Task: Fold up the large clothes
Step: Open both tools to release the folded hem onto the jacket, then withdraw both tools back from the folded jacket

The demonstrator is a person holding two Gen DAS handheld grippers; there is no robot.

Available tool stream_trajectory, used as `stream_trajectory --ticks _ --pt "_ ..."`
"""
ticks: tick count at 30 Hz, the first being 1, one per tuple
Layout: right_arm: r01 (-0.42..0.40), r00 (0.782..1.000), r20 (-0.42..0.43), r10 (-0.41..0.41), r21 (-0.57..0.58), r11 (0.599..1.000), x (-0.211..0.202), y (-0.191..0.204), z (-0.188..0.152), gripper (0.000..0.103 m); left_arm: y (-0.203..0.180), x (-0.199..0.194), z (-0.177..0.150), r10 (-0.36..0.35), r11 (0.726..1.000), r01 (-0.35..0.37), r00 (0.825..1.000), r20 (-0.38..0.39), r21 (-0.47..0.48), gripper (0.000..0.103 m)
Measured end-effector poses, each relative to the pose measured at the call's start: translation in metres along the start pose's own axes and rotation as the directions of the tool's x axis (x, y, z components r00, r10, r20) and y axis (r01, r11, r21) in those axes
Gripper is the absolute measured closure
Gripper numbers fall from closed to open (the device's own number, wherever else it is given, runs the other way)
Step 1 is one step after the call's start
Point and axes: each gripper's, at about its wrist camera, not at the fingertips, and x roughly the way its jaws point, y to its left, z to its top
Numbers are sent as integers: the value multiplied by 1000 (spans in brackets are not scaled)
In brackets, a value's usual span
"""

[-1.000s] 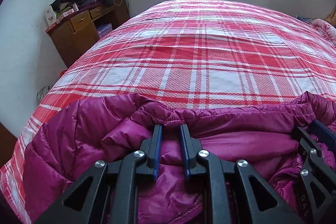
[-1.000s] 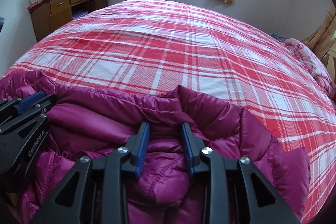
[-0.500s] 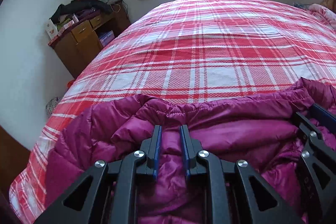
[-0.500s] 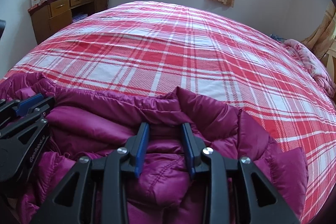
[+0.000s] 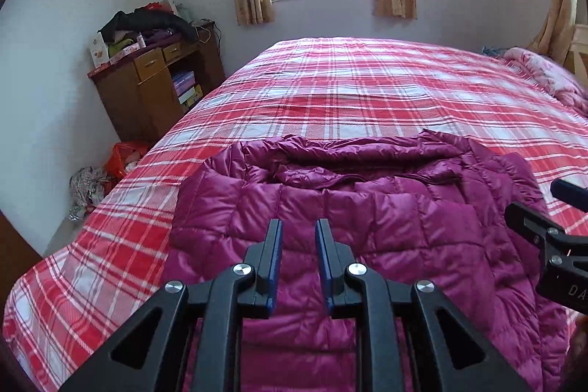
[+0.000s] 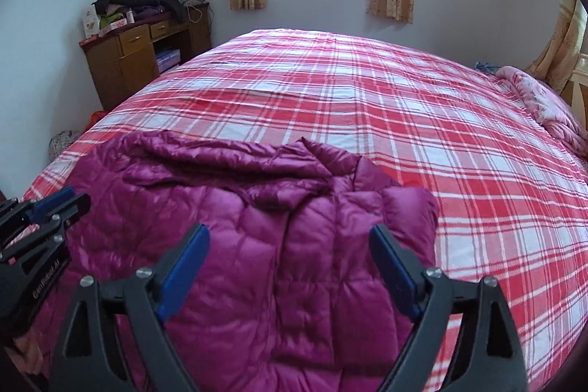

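Bed (image 6: 386, 105): a wide bed under a red-and-white plaid cover fills both views. The far half and the right side lie bare — plenty of room to spread or slide cloth that way.

Jacket (image 6: 264, 245): a magenta quilted puffer jacket, the thing being folded, lies at the near left part of the bed with its top layer doubled over and a rumpled ridge along its far edge. Its left side sits close to the bed's left edge.

Risk, slippery fill: judging by the shiny, puffy shell, the doubled layer may spring back or slide open now that nothing pins it.

Risk, left edge: a pull toward the left could drag the jacket off the bed, onto the clutter on the floor.

Cabinet (image 5: 154, 94): a wooden cabinet piled with clothes stands beyond the left edge, well apart from the jacket.

Pink bedding (image 6: 544, 105): bunched at the far right edge, clear of the work.

Right gripper (image 6: 290, 234): its jaws have just been opening and now stand wide above the jacket — nothing between them.

Left gripper (image 5: 297, 226): fingers nearly together with a narrow gap, nothing in it, hovering above the jacket.
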Motion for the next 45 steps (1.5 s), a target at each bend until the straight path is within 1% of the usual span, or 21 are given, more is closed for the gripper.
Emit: stream_trajectory --ticks 2,3,6,9,13,18,22,26,30,32,35,37,39,41,43,45 --pt "-29 1000 5 29 8 1000 -25 -3 -19 13 5 -26 -16 -45 999 45 999 12 3 84" --pt "-45 999 3 45 11 999 -34 -5 -29 13 5 -37 -24 -50 999 50 999 20 12 84" --pt "-74 997 -5 74 12 997 -64 -10 -53 13 8 -67 -47 -33 999 31 998 52 42 84" --pt "-91 996 10 91 3 996 -92 -18 -73 13 11 -93 -67 -20 998 16 997 70 57 84" --pt "-105 994 33 105 -3 995 -130 -26 -104 13 14 -115 -93 -54 998 52 997 52 47 84" --pt "-91 995 39 90 27 995 -159 -33 -139 12 11 -133 -130 -43 998 41 998 41 56 84" --pt "-87 995 46 83 85 993 -174 -38 -164 12 12 -142 -158 -59 998 59 998 0 36 84" --pt "-87 996 41 84 100 991 -187 -38 -186 12 11 -153 -184 -48 997 49 999 -18 62 84" --pt "-93 996 18 91 99 991 -198 -38 -211 12 17 -162 -195 -36 996 39 999 -36 86 84" --pt "-80 997 2 80 92 993 -202 -39 -223 12 22 -168 -199 -39 994 43 998 -41 99 84" --pt "-69 998 -6 70 99 993 -206 -44 -241 12 36 -179 -206 -43 995 46 999 -32 93 84" --pt "-72 997 -27 75 113 991 -205 -50 -247 12 53 -186 -211 -69 996 71 997 -37 46 84" --pt "-73 996 -46 81 146 987 -203 -57 -251 12 73 -189 -214 -98 995 98 993 -59 1 84" --pt "-76 995 -52 87 187 979 -202 -64 -256 12 92 -192 -221 -90 996 88 994 -60 -25 84" --pt "-85 993 -63 100 215 973 -199 -69 -260 12 103 -193 -228 -75 997 73 995 -64 -18 84" --pt "-92 992 -65 108 220 971 -197 -69 -263 12 111 -192 -237 -74 997 73 994 -75 -11 84"
